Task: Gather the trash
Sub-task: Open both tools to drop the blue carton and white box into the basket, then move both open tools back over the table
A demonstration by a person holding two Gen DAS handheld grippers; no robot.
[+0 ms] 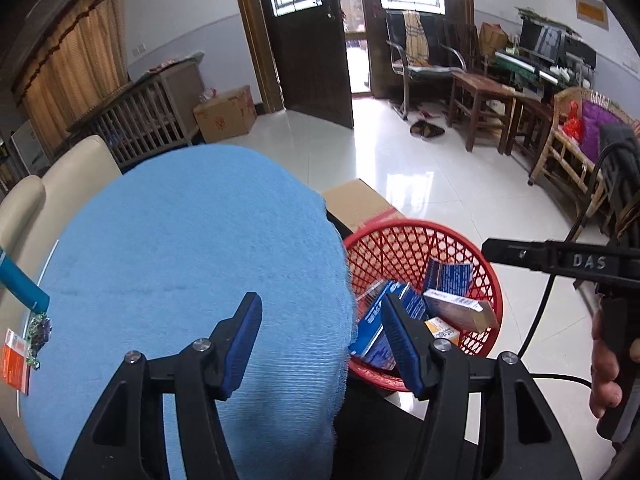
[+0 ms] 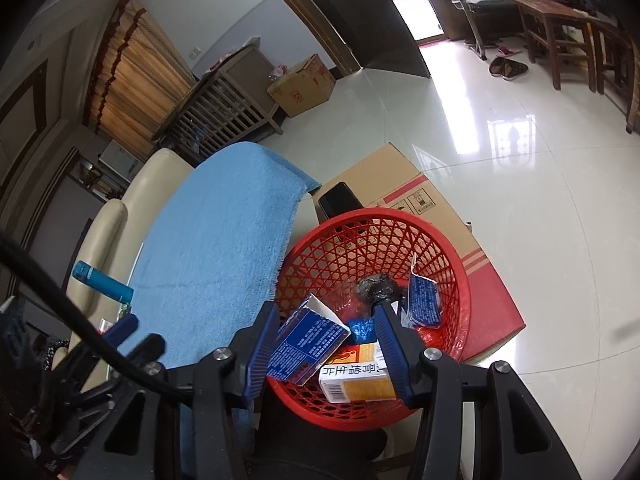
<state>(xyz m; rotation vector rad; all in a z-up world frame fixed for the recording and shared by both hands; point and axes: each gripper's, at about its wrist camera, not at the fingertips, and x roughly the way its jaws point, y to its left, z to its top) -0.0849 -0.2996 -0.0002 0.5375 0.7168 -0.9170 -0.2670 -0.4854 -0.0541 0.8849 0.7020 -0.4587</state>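
Basket [image 2: 372,240] holds perhaps four boxes; both grippers [image 1: 322,340] [image 2: 326,344] spread, empty.

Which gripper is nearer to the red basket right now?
Right. The right gripper hangs directly over the red basket, its fingers framing the boxes inside. The left gripper is open over the edge of the blue towel, beside the basket's rim.

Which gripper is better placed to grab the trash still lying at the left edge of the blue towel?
Probably the left gripper: empty, over the blue towel, nearer the crumpled wrapper and orange packet. The right gripper hangs over the red basket.
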